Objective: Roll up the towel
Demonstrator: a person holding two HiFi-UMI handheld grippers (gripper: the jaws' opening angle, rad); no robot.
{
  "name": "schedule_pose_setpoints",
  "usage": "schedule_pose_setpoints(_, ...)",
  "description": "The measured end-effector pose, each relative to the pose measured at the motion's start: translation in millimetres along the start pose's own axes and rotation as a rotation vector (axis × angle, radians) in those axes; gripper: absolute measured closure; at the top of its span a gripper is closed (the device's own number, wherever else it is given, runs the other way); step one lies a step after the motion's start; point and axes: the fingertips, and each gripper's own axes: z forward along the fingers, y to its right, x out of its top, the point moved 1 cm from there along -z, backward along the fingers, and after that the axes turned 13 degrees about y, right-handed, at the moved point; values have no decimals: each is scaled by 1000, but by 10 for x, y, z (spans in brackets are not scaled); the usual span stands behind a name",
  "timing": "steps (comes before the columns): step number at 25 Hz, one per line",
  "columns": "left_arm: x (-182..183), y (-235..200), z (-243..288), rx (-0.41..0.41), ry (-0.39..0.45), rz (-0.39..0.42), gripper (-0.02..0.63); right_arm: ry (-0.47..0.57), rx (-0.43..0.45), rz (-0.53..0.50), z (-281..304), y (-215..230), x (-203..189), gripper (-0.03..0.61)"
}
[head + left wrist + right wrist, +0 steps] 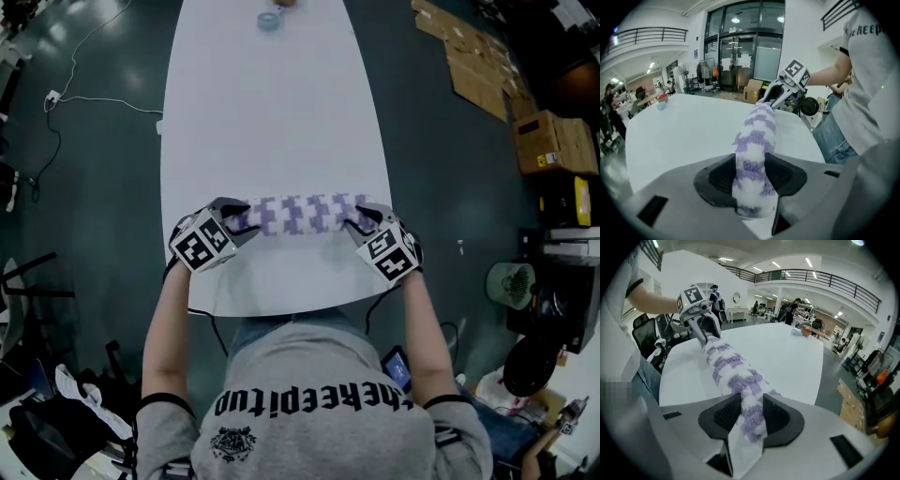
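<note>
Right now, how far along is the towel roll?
Done: the towel looks rolled into a log across the table's near edge. In hand: left gripper and right gripper each clamp one end. Left: likely only a final tidy and release.

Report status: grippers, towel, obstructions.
Both shut on towel: left gripper one end, right gripper the other. Rolled, spanning between them over table near side. Far end: blue item, no obstruction.
</note>
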Motion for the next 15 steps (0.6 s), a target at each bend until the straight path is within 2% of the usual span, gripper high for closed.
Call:
schedule_pose_setpoints(4, -27, -103, -28, -27, 40, -95, 431, 2, 24, 63, 66, 27, -2, 445)
schedule_pose_setpoints(8, -89, -151, -2, -50, 69, -156, 428, -9, 59, 105, 110, 33, -28, 445)
schedule_pose_setpoints(15, -145, -147, -4, -20, 85, -153, 416, 7, 22, 120, 142, -17, -36, 445)
